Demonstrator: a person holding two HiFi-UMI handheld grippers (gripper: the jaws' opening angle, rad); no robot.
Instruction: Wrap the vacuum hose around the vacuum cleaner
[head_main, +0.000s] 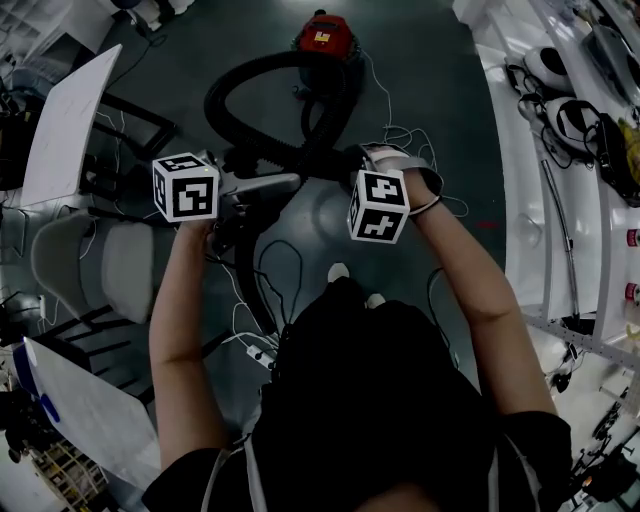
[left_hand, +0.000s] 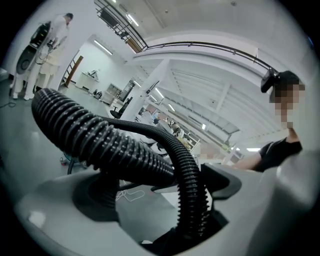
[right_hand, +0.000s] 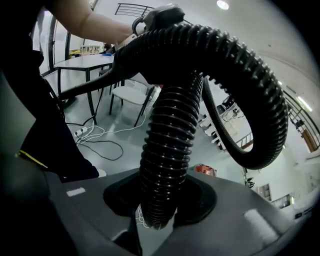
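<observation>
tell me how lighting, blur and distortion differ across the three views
Head view: dim and murky, the dark floor nearly swallowing the black hose, and straight edges bowed by the wide lens. Left gripper view: bright, with ceiling lights glaring and the near hose slightly soft. Right gripper view: hose ridges crisp with highlights, and a black ring round the frame.

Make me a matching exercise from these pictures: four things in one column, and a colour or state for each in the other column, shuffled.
Things:
1. vacuum cleaner
2. vacuum hose
3. left gripper
4. right gripper

Colour or state:
A. fingers closed on the hose
B. red
C. fingers wide apart
D. black and ribbed

Pairs: 1-B, 2-D, 3-C, 4-A
</observation>
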